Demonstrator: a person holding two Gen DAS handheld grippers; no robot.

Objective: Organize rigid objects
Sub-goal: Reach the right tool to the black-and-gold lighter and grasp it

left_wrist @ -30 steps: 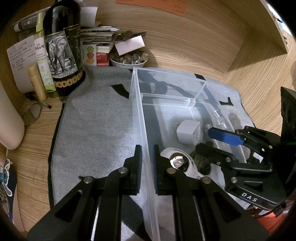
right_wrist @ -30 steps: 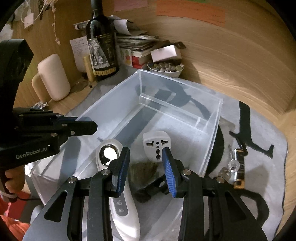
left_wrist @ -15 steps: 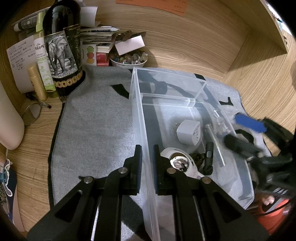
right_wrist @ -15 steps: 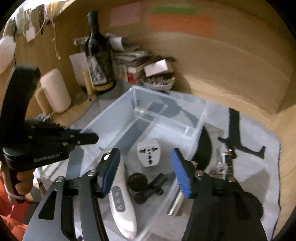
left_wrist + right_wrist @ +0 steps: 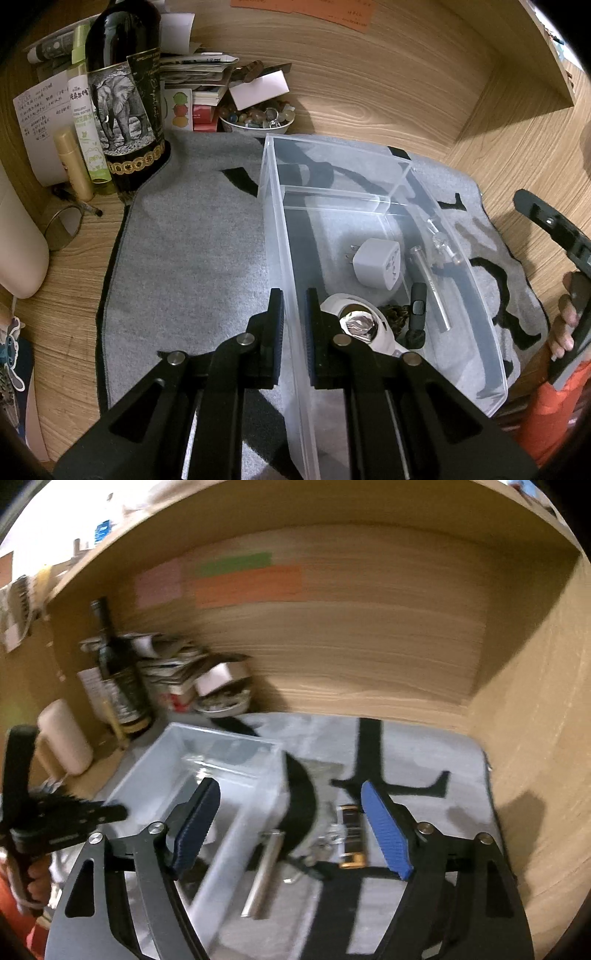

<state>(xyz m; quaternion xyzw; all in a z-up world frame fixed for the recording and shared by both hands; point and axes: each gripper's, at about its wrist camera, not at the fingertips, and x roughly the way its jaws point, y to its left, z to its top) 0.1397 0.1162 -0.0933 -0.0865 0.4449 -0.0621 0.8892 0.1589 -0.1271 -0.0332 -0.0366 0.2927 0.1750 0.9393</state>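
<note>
The left gripper (image 5: 294,317) is clenched on the near-left wall of the clear plastic bin (image 5: 280,236), one finger outside and one inside. Just past it inside the bin lie a white handheld device (image 5: 360,325) with a shiny round face, a small black piece (image 5: 416,314), a white plug adapter (image 5: 378,263) and a clear tube (image 5: 430,284). The bin rests on a grey mat (image 5: 184,258) spread over the wooden counter (image 5: 369,96).

The right gripper (image 5: 291,827) holds nothing, and its blue-padded jaws are opening above the bin's right edge. Beyond them, on the mat just beside the bin, lie a metal cylinder (image 5: 264,871), a battery (image 5: 352,836) and what may be keys or small clear parts; blur hides which. At the back stand a dark bottle (image 5: 122,92) and a bowl of stones (image 5: 256,118).
</note>
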